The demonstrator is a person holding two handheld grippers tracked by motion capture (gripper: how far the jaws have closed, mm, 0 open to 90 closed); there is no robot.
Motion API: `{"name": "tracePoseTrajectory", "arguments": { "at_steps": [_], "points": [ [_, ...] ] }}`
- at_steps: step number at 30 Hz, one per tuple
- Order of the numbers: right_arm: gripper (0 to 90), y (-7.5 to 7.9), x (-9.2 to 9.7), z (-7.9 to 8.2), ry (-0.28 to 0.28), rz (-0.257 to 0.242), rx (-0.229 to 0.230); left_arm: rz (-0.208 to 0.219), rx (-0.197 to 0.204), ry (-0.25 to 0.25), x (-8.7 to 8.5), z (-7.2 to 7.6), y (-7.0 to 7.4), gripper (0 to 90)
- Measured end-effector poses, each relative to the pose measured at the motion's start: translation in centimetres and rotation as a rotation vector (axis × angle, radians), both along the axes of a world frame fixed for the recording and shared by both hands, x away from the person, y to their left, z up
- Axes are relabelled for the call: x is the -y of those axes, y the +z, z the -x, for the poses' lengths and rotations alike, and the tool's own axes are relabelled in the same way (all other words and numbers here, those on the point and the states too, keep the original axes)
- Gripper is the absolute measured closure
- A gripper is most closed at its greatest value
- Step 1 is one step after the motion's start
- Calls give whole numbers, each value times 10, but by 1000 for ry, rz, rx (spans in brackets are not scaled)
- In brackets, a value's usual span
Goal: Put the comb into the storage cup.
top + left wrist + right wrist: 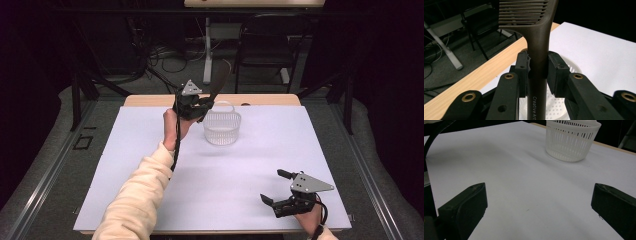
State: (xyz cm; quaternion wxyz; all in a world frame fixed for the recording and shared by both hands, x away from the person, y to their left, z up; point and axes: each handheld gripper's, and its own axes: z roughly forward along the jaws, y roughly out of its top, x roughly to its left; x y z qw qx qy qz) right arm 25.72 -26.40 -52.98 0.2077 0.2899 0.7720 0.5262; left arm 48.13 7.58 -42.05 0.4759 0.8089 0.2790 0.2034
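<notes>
My left gripper [200, 104] is raised over the left rim of a white slotted basket [222, 127] at the back of the table, shut on a dark comb [218, 80] that sticks up and away. In the left gripper view both pads clamp the comb's handle [537, 65], its teeth [522, 11] point left, and the basket [571, 68] lies just beneath. My right gripper [275, 186] rests near the front right of the white sheet, open with nothing between its fingers. The right gripper view has the basket [571, 140] far ahead across bare sheet.
A white sheet [150, 150] covers the wooden table [150, 100], whose edge shows at the back. A dark chair [265, 45] and a desk leg [207, 50] stand on the floor behind. A cable [434, 135] arcs at the right gripper view's left edge.
</notes>
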Motion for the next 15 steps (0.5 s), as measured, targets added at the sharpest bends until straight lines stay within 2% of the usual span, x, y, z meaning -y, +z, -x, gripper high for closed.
{"name": "tracePoseTrajectory", "arguments": {
  "at_steps": [15],
  "points": [
    [1, 0, 0, 0, 0, 0, 1, 22, 25, -3, 10, -2, 0, 723]
  ]
}}
